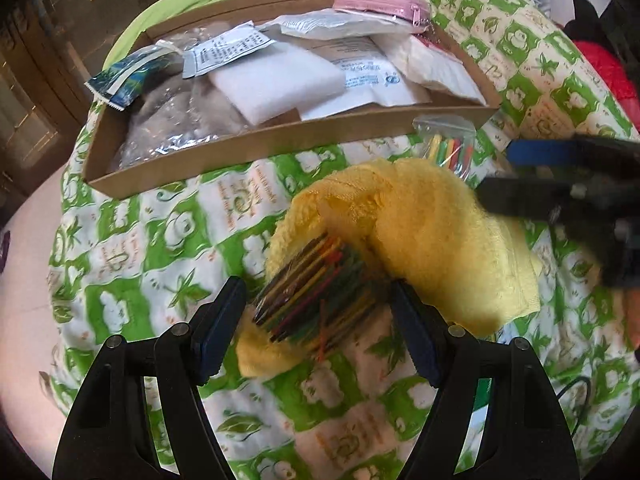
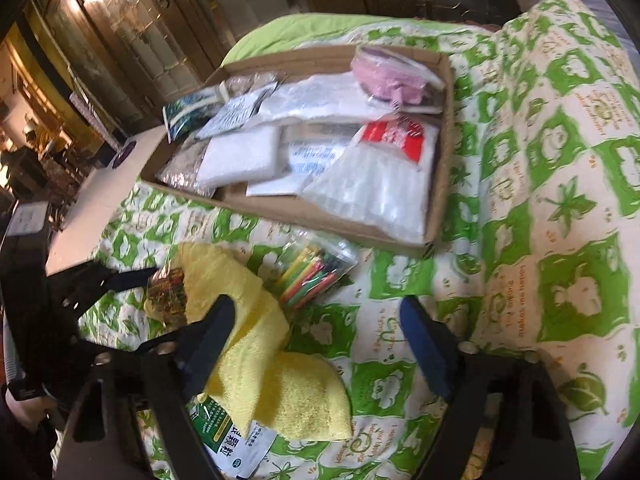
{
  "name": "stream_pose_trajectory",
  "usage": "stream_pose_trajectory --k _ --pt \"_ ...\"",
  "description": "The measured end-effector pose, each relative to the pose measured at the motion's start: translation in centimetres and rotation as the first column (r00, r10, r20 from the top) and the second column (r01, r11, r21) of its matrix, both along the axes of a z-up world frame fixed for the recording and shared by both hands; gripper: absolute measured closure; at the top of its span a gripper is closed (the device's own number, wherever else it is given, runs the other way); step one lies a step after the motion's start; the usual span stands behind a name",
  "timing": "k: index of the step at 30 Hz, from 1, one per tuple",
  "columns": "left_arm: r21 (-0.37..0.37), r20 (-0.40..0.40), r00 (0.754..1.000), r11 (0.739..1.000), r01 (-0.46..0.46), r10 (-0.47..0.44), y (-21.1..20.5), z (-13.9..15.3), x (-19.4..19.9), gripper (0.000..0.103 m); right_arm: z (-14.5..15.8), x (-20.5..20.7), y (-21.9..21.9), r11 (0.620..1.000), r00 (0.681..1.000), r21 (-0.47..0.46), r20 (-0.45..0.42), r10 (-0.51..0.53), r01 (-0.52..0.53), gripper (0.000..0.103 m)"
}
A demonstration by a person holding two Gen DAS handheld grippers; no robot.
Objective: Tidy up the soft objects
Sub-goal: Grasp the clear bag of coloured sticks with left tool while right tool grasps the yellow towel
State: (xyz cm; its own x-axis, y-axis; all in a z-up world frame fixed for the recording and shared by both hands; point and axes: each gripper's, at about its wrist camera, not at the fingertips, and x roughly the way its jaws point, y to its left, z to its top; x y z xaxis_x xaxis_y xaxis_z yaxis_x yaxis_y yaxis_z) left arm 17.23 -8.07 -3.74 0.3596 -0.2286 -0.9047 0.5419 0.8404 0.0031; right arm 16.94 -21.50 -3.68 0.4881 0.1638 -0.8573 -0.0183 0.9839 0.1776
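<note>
My left gripper (image 1: 316, 320) spread around stick bundle (image 1: 312, 300) on yellow towel (image 1: 440, 232) | right gripper (image 2: 320, 344) spread, empty | risk: sticks slide off towel's fold.

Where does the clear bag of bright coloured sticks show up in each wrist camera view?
Left wrist: bag of bright sticks sits right of centre, just below the cardboard tray.
Right wrist: bag lies at centre, below the tray's near wall.
Shared landmark: the yellow towel beside it.

Soft daylight, mild motion blur, heavy fisheye bending, dark vignetted corners.
</note>
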Motion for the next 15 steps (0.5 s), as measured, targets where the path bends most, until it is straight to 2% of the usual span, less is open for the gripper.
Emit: stream_pose_trajectory --k 1,3,6,11,15 --pt "-0.016 -0.005 1.0 1.0 -0.003 0.003 0.0 0.0 0.0 0.038 -0.1 0.0 0.3 1.0 1.0 0.001 -0.002 0.012 -0.012 0.031" --pt "-0.031 -0.019 1.0 0.999 -0.015 0.014 0.3 0.0 -0.2 0.055 -0.1 0.0 1.1 0.999 0.999 0.0 0.001 0.044 -0.044 0.031" --pt "-0.068 -0.021 0.999 0.997 -0.033 0.031 1.8 0.5 -2.1 0.064 0.0 0.0 2.1 0.997 0.997 0.006 0.006 0.083 -0.083 0.031" --pt "-0.163 -0.103 0.986 0.976 -0.147 0.131 5.6 0.6 -4.8 0.065 -0.4 0.6 3.6 0.991 0.991 0.003 0.002 0.135 -0.135 0.031" --pt "-0.239 -0.199 0.955 0.935 -0.263 0.218 8.7 -0.2 -6.7 0.065 -1.9 1.3 5.6 0.98 0.983 -0.074 -0.036 0.182 -0.184 0.031"
